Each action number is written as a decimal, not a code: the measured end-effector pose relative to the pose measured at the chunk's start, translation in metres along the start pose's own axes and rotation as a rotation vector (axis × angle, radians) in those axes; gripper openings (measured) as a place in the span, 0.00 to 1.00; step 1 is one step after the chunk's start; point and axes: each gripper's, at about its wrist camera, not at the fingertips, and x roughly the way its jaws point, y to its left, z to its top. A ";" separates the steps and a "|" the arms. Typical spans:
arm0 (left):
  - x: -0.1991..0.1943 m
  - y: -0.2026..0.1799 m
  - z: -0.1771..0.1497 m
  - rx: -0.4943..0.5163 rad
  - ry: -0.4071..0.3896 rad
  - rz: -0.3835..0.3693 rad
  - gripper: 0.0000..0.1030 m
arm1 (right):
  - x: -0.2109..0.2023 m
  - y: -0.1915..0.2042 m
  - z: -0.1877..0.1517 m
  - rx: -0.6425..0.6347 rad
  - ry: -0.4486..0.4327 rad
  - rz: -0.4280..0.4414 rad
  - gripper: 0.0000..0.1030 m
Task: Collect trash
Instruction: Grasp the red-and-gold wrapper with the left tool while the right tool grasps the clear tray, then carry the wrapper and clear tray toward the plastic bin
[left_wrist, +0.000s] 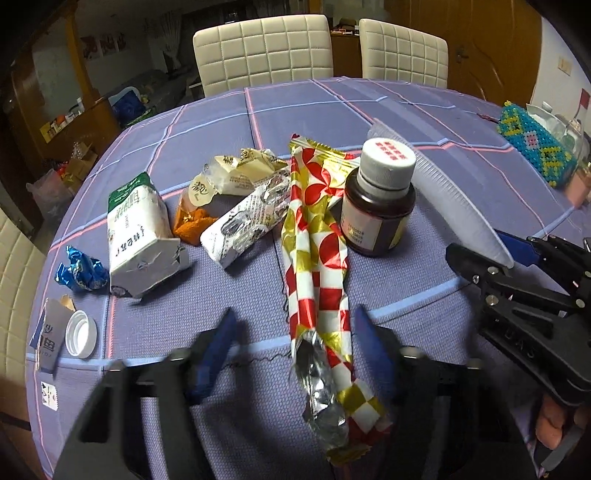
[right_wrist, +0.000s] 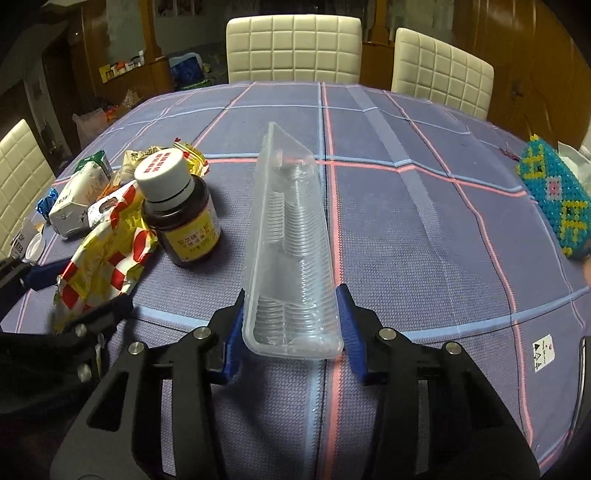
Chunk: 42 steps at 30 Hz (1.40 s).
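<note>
Only my left wrist view shows the white screw cap (left_wrist: 81, 334) and the crumpled blue foil wrapper (left_wrist: 82, 272), out at nine o'clock on the purple checked tablecloth (left_wrist: 406, 280). My right wrist view alone shows the clear ridged plastic tray (right_wrist: 291, 258) end-on, running toward twelve o'clock. My right gripper (right_wrist: 291, 332) is clamped on that tray's near end, both blue pads pressing its sides. My left gripper (left_wrist: 295, 350) is half open around the long red, white and gold checked wrapper (left_wrist: 317, 258); neither pad touches it. The brown bottle with a white cap (left_wrist: 376, 206) stands at one o'clock.
</note>
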 end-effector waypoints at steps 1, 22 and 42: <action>-0.002 0.001 -0.001 -0.004 -0.001 -0.012 0.42 | -0.002 0.001 -0.001 0.001 -0.005 -0.003 0.44; -0.070 0.032 -0.012 -0.046 -0.179 0.000 0.20 | -0.070 0.033 -0.003 -0.015 -0.143 -0.024 0.41; -0.127 0.079 -0.044 -0.110 -0.312 0.038 0.20 | -0.128 0.106 -0.013 -0.196 -0.313 -0.075 0.15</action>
